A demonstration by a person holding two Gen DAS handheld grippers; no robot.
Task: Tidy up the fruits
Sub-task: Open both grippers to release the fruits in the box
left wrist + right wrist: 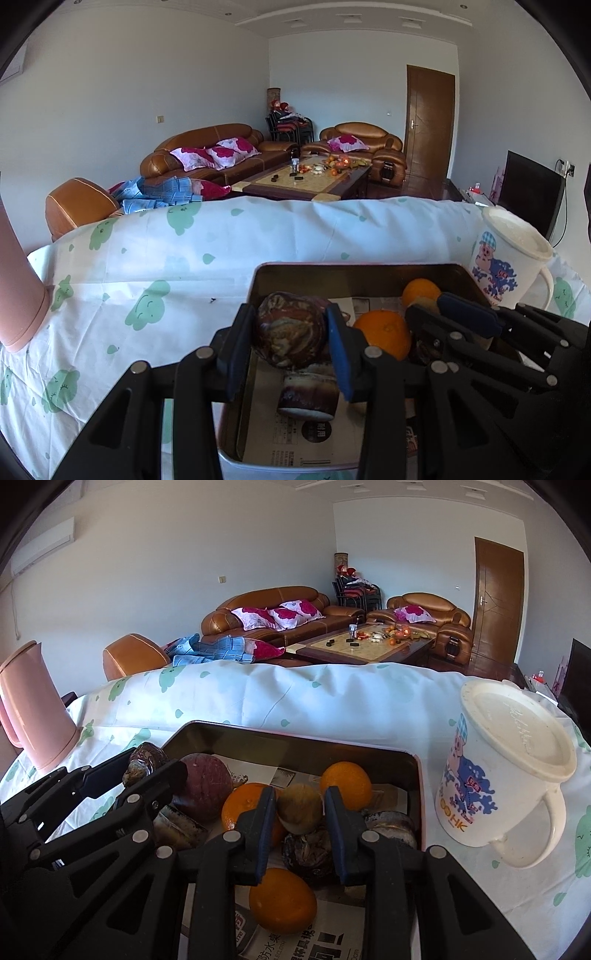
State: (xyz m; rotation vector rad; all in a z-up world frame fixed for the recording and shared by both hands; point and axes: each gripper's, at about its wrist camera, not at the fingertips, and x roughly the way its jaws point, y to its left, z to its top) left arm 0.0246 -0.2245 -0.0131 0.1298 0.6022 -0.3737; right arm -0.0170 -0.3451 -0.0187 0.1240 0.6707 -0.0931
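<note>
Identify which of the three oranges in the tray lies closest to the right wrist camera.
The orange lying on the newspaper, below the right gripper. The other two sit farther back, either side of the brownish fruit it grips.

White walls [122,85] and a white ceiling [351,14] with recessed lights enclose a daylit living room. A brown leather sofa [207,147] with pink floral cushions [218,153] stands along the left wall, and an armchair [364,142] of the same leather beside a brown door [428,122]. Between them sits a low coffee table [306,179], cluttered with small things. Dark chairs [290,127] are stacked in the far corner. A TV [532,190] stands at right. An air conditioner [42,546] hangs high on the left wall.
</note>
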